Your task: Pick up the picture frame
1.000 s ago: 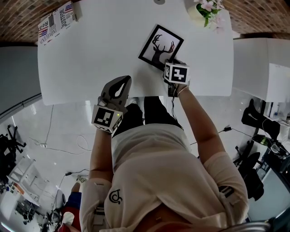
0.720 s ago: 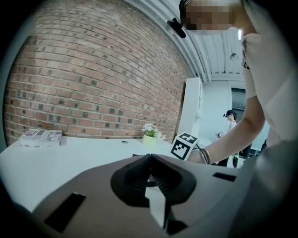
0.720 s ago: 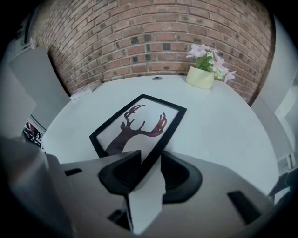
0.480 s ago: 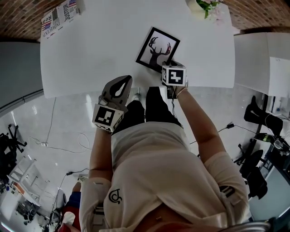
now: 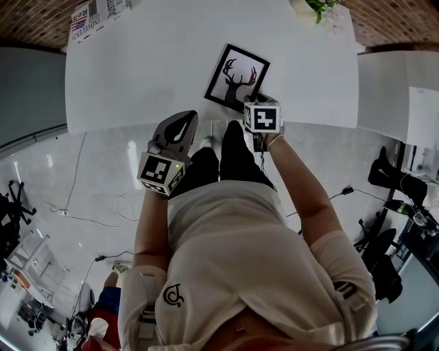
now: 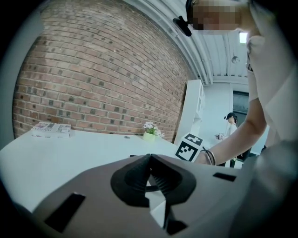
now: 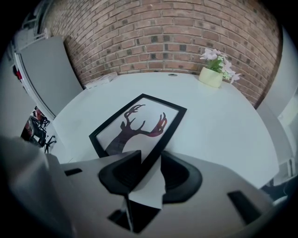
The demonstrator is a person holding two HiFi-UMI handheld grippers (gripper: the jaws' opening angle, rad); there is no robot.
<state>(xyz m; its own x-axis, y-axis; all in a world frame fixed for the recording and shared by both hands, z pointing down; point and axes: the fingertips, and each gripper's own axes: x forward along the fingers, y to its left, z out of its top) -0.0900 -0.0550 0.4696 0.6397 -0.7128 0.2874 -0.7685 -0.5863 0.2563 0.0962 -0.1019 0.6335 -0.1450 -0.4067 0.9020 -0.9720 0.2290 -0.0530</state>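
Observation:
The picture frame is black-edged with a deer silhouette, and it lies askew on the white table. My right gripper is shut on its near corner, below the marker cube. In the right gripper view the frame runs away from the right gripper, its edge pinched between the two pads. The left gripper hangs over the table's near edge, left of the frame. In the left gripper view the jaws of the left gripper meet with nothing between them.
A flower pot stands at the table's far right corner, and a stack of newspapers lies at the far left. A white cabinet adjoins the table on the right. A brick wall lies behind.
The right gripper has drawn the frame away from the flower pot, toward the table's near edge. The left gripper has drifted back the same way and stays shut.

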